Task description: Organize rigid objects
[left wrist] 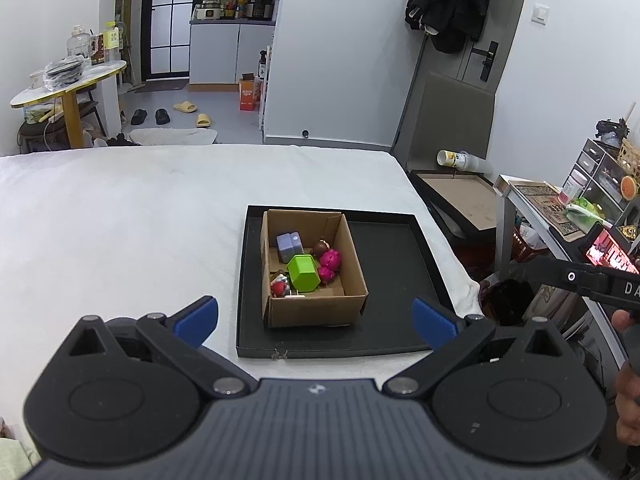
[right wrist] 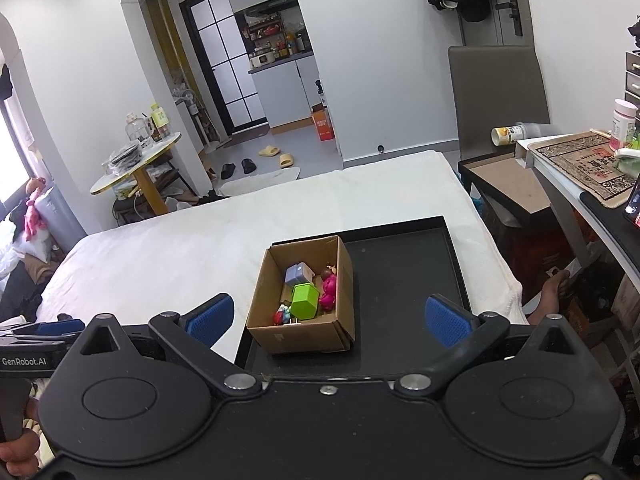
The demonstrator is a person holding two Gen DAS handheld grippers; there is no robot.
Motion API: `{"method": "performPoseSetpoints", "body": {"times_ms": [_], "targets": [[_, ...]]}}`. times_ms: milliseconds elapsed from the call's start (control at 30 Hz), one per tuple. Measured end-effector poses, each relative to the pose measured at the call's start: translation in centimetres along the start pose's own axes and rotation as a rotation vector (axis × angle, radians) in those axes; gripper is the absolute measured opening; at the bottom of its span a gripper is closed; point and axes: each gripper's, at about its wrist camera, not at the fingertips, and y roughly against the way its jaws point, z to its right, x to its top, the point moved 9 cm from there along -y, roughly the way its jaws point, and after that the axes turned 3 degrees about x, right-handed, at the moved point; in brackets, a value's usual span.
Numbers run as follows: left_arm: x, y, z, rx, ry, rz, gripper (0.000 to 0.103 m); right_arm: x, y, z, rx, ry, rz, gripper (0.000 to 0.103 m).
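On the white bed (left wrist: 120,220) we see a black tray (left wrist: 392,280); ahead of both wide-apart, empty jaws, its cardboard box (left wrist: 312,308) holds the toys (left wrist: 304,272).

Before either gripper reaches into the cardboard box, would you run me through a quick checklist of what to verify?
1. Left gripper open and empty: ok.
2. Right gripper open and empty: ok.
3. Cardboard box upright inside the black tray, top open: ok.
4. Toys all inside the box, namely the green block, purple cube, pink figure and small red figure: ok.
5. Green block free to lift: cannot tell; it sits tight among the others.
6. Bare tray area right of the box: ok.
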Motion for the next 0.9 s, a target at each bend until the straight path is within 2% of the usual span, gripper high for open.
{"method": "performPoseSetpoints", "body": {"times_ms": [500,900], "targets": [[0.22,0.71,-0.11,0.011,-0.007,0.026,0.102,0.04,0.27,-0.43,-0.001,0.026,0.010,0.103],[0.22,0.58,-0.32,0.011,0.000,0.017,0.102,-0.02,0.25,-0.79,-0.003,0.048,0.009,0.103]]}}
